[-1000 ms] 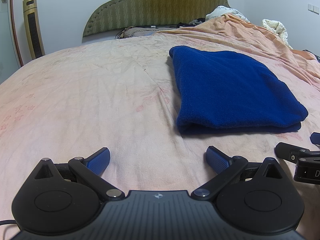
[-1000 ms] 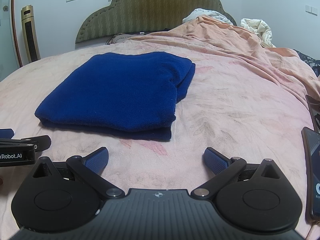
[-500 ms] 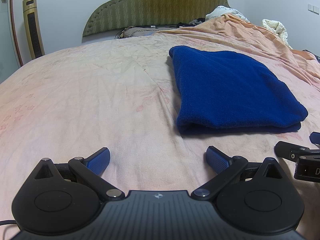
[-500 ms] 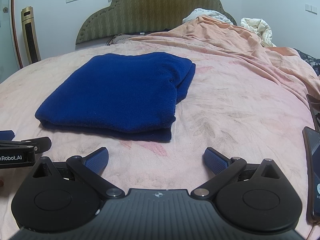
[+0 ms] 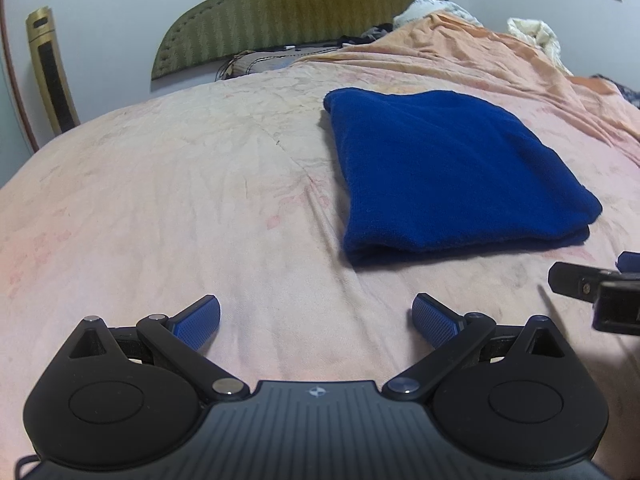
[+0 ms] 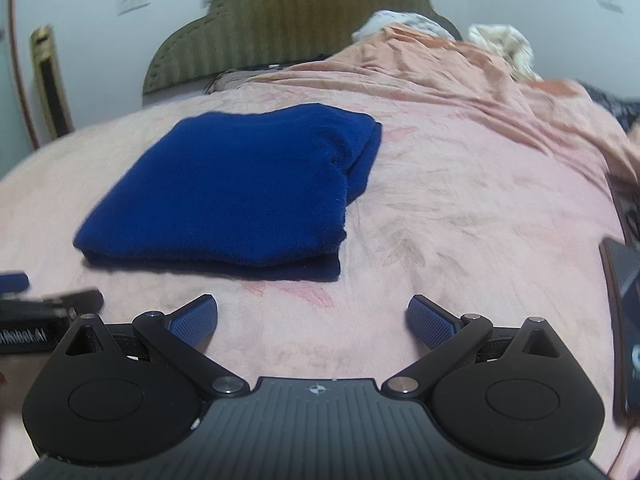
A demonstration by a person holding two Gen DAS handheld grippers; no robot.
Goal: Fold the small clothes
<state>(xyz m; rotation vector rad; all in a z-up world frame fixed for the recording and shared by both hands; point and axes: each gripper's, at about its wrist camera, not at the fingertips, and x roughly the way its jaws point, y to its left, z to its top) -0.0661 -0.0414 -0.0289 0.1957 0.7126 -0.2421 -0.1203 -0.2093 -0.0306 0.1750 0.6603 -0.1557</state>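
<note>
A dark blue garment (image 5: pixel 448 172) lies folded into a flat rectangle on the pink bedsheet (image 5: pixel 180 200); it also shows in the right wrist view (image 6: pixel 240 188). My left gripper (image 5: pixel 316 316) is open and empty, low over the sheet, in front and to the left of the garment. My right gripper (image 6: pixel 312 316) is open and empty, in front of the garment's near right corner. Each gripper's tip shows at the edge of the other's view.
A green padded headboard (image 5: pixel 292 8) stands at the far end. A rumpled orange cover (image 5: pixel 500 56) and white bedding (image 5: pixel 536 32) lie at the far right. A phone (image 6: pixel 624 320) lies on the sheet at the right. A gold tower fan (image 5: pixel 52 72) stands left.
The right gripper has shifted slightly, blurring its view and moving the garment a little in frame. The left gripper has barely moved. Both stay open.
</note>
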